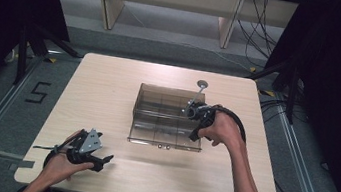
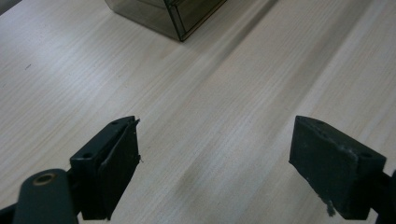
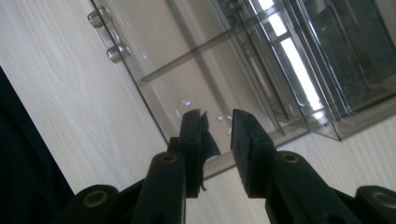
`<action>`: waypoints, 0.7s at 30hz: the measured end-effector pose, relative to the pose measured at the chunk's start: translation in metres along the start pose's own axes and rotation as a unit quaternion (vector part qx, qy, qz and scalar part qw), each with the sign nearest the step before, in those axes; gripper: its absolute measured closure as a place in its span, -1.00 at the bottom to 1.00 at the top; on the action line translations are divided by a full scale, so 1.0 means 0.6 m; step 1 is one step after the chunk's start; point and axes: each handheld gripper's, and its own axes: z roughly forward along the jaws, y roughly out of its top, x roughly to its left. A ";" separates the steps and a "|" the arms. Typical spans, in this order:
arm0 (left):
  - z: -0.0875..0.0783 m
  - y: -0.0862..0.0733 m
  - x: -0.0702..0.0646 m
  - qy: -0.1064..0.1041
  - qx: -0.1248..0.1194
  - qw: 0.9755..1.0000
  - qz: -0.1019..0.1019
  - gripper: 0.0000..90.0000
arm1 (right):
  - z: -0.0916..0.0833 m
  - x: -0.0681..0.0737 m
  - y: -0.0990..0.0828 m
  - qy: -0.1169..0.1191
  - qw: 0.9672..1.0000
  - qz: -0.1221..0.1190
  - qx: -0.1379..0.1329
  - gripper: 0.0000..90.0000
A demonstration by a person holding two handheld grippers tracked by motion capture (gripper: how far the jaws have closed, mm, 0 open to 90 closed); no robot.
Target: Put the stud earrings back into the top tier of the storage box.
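A smoky clear plastic drawer box [image 1: 167, 103] stands mid-table, and its lower drawer [image 1: 165, 136] is slid out toward the front edge. The drawer's small clear handle [image 3: 106, 35] shows in the right gripper view. My right gripper [image 1: 195, 136] is at the drawer's front right corner. There its jaws [image 3: 217, 123] stand a narrow gap apart, with no pad pressing on anything. My left gripper [image 1: 104, 161] rests low at the table's front left. Its jaws [image 2: 215, 140] are spread wide over bare wood with nothing between them. A corner of the box [image 2: 168, 14] shows far ahead of it.
The light wooden table [image 1: 107, 97] has rounded corners. Black tripod legs [image 1: 29, 46] stand on the floor at both sides, with cables [image 1: 263, 33] at the back right. A wooden bench frame [image 1: 111, 2] stands behind the table.
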 end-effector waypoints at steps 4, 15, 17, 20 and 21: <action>0.000 0.001 0.000 0.000 0.004 1.000 0.009 -0.66 | -0.011 0.003 -0.013 -0.006 1.000 0.005 -0.004 0.57; 0.000 -0.001 -0.001 0.003 -0.001 1.000 -0.003 -0.66 | -0.018 0.009 -0.055 -0.019 0.999 0.030 -0.034 0.35; -0.001 -0.001 -0.001 0.001 0.001 1.000 -0.003 -0.66 | -0.018 0.011 -0.063 -0.016 0.998 0.034 -0.040 0.31; -0.001 -0.001 0.000 0.003 0.001 1.000 0.000 -0.66 | -0.017 0.014 -0.078 -0.017 0.998 0.032 -0.054 0.24; -0.001 -0.001 -0.001 0.004 0.001 1.000 -0.002 -0.66 | -0.016 0.014 -0.082 -0.019 0.997 0.038 -0.058 0.20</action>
